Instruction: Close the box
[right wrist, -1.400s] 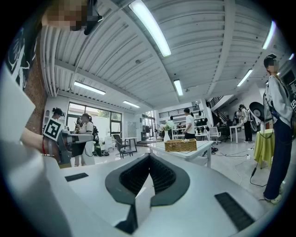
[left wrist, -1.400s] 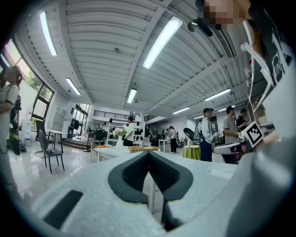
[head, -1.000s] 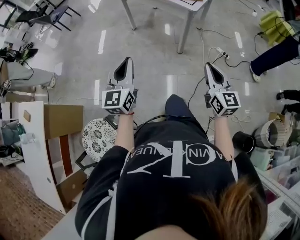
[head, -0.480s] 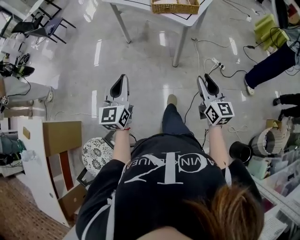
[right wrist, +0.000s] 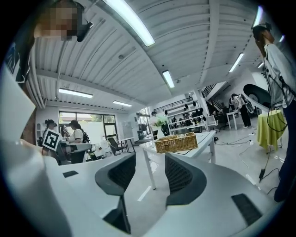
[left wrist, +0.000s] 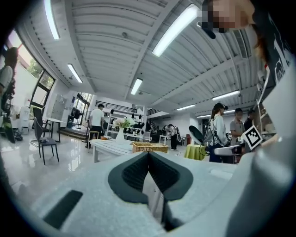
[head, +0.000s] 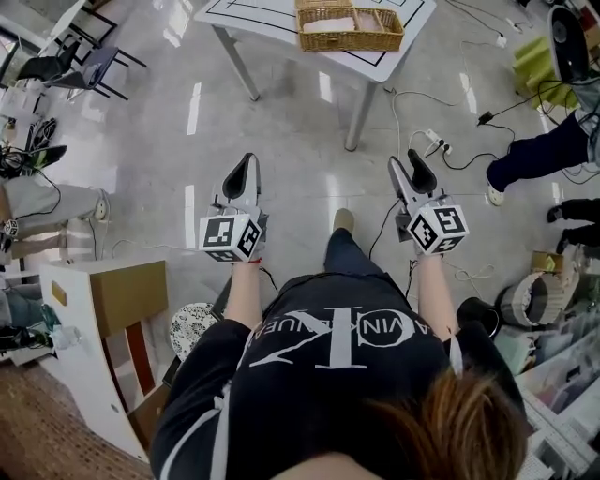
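Box [head: 349, 28] first: it is the wicker one on the white counter [head: 267, 19] at the top of the head view, well ahead of both grippers and out of reach, with a stretch of shiny floor [head: 291, 141] between. Two things change. I am closing in — a second back only a corner of the counter shows in the head view and the box not at all, half a second back the box just peeks in at the top edge, and now nearly all of it is in frame; in both gripper views it also sits larger above the jaws. The right gripper [head: 410, 169] has just been opening: its pads, pressed together a moment ago, now stand wide apart with nothing between them but the floor beyond. The left gripper [head: 246, 167] is unchanged, its pads meeting in a closed seam and holding nothing. Both are carried roughly level, side by side and well apart. I read this as the approach, with the closing itself not begun — the box looks open at the top with something pale inside, though I cannot make out a lid or flaps from here. The opened right jaws suggest that side is being readied to take the lid; the left would have to open too if it is to grip.
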Motion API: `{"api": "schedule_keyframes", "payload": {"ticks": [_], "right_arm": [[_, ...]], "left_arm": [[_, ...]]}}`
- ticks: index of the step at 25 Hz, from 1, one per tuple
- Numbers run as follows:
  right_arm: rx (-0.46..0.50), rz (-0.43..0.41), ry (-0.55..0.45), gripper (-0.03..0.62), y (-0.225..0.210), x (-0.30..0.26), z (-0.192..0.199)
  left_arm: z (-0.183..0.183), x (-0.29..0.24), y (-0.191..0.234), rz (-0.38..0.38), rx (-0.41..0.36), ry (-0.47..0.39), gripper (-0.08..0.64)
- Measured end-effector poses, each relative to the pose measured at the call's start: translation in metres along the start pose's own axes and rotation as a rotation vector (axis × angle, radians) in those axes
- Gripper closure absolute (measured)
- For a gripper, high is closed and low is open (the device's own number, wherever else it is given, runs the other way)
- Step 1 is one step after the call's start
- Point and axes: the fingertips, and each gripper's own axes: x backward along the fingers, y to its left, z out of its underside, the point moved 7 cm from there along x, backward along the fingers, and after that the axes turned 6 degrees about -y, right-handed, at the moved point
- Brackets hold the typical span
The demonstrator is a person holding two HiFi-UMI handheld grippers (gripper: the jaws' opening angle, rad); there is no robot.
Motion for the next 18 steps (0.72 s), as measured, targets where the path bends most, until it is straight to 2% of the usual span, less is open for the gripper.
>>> {"api": "schedule_keyframes", "payload": {"ticks": [12,18], "right_arm": [[-0.005,-0.052,0.038,0.403,-0.076,-0.100,-0.018],[-0.008,-0.105,0.066,0.403,-0.102,-0.134,-0.017]], "left_arm": [[-0.003,-0.123,0.010,0.010,-0.004,0.013,0.549],[-0.003,-0.169,0.008,0.003,-0.011,-0.004,0.549]]}}
